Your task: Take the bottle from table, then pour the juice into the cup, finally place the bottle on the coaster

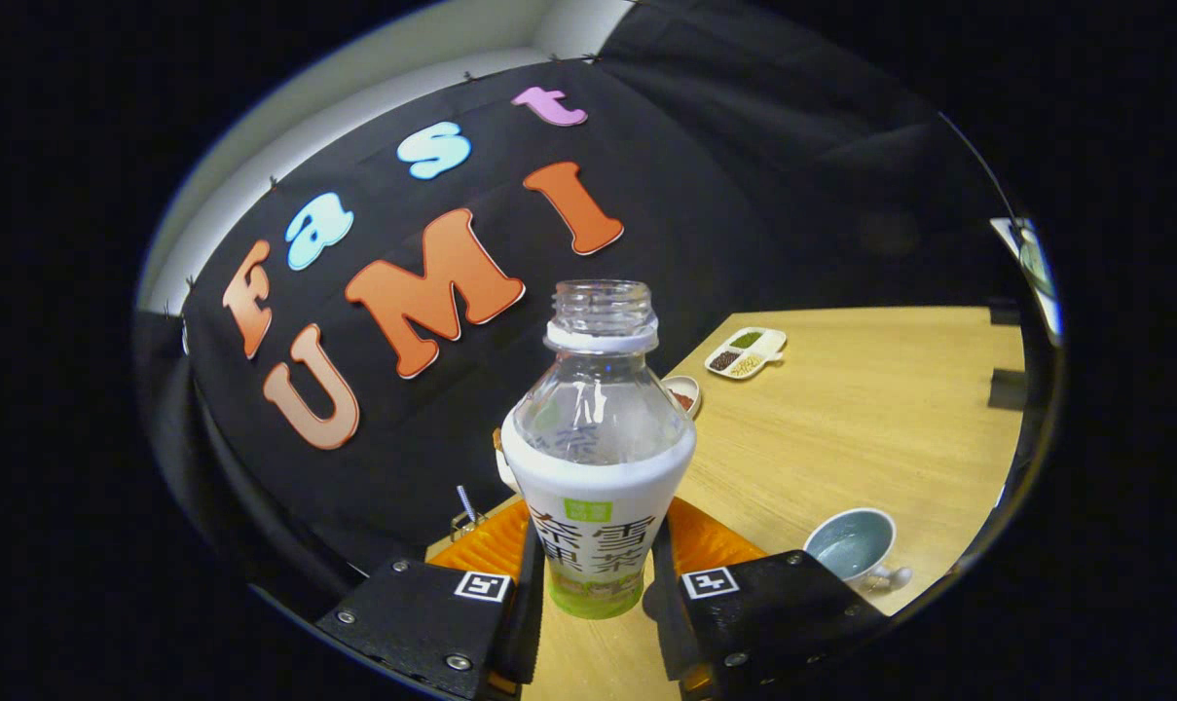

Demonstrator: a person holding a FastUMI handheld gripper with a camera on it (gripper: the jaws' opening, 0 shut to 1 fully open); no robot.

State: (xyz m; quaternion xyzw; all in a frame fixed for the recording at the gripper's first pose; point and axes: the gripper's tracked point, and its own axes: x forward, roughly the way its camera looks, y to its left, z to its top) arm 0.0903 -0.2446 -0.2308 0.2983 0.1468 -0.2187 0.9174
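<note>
Bottle gripped and tilted scene: the carry toward the cup looks to be in hand.

The gripper (596,584) is holding the clear, uncapped plastic bottle with a white and green label sleeve (598,458) at the lower centre of the frame, both fingers pressing on the sleeve's sides, so the jaws are closed on it. The light wooden table (861,419) is slanting across the right half, which suggests the bottle is lifted or being lifted, though I cannot tell for sure. The grey-blue ceramic cup (851,543) is sitting at the lower right, just beyond the right finger and apart from the bottle. No pouring is happening yet, by my reading. The next move calls for swinging the mouth over the cup and tipping slowly. An orange ridged piece (486,545), possibly the coaster, is lying behind the bottle.
</note>
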